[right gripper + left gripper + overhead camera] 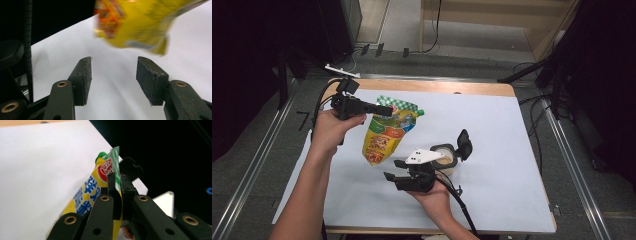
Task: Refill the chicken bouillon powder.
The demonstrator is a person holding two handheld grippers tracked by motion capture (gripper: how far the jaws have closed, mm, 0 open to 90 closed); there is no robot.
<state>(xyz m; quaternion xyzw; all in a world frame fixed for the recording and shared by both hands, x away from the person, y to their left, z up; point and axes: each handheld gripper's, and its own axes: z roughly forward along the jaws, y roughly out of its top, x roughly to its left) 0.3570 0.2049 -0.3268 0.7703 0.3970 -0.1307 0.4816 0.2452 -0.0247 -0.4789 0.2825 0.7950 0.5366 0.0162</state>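
**Yellow pouch held up by the left tongs**

The left tongs (384, 109) are clamped on the green-and-white top edge of the yellow plastic food pouch with a green cap (387, 132). The pouch hangs in the air above the white sheet on the counter (492, 120), with its bottom corner low, near the right tongs (394, 170). In the left gripper view, the 2 jaws press the flat seal of the pouch (96, 187) between them.

The right tongs (113, 72) stand half open with nothing between the pads (150, 75); the pouch (135, 22) is above and beyond them, not touching. Just behind the right tongs, a small round container with an open black flip lid (449, 156) stands on the sheet.
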